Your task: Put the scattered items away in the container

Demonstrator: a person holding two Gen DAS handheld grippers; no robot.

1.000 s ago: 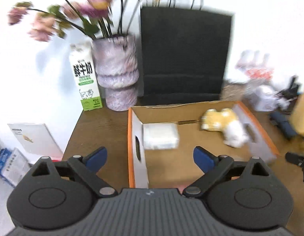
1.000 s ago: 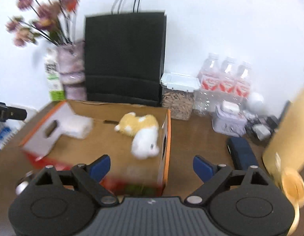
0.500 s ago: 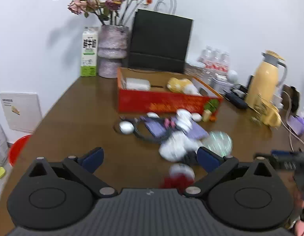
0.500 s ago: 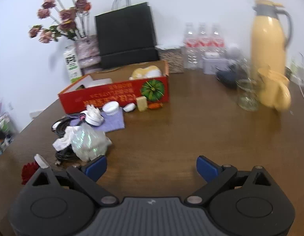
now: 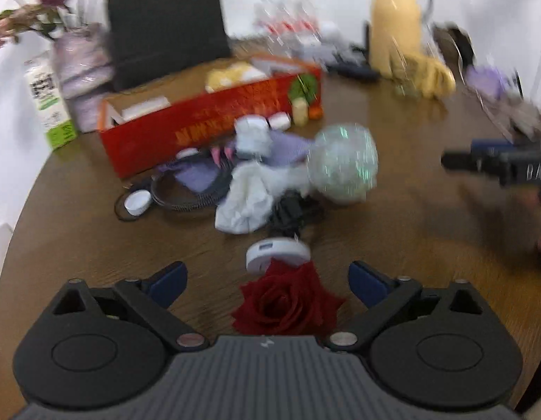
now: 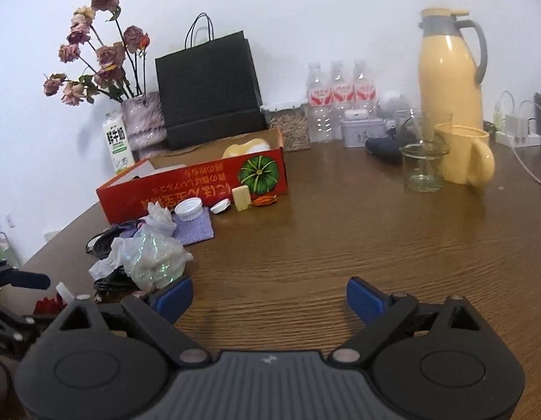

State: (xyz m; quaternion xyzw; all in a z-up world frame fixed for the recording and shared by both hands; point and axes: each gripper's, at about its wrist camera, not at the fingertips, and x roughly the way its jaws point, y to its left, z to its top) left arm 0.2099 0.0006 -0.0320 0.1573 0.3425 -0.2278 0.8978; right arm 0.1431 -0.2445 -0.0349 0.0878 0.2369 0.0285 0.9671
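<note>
Left wrist view: left gripper (image 5: 267,281) in the lower centre of the frame, its jaws spread wide after narrowing a little just now, with a red rose (image 5: 286,306) lying between the blue pads and touched by neither. Just above the rose sits a white round cap (image 5: 277,252); above that, mid-frame, lies the scattered heap: crumpled white tissue (image 5: 247,197), a shiny cellophane wad (image 5: 342,164), dark cables and a purple cloth (image 5: 288,147). The red box (image 5: 200,133), the container, stands upper left of centre on the wooden table (image 5: 393,238), a yellow plush toy (image 5: 232,75) already inside. The step in hand looks like the approach to the rose; the next move would call for closing gently on the bloom, then carrying it up to the box. The picture is blurred.

Right wrist view: right gripper (image 6: 269,295) low in the frame, jaws apart over bare table, holding nothing. This sharper view shows what the other smears: the pumpkin picture on the box, a small yellow block (image 6: 241,198) and an orange scrap (image 6: 265,200) at its foot. The rose is only a red sliver at the lower left edge.
</note>
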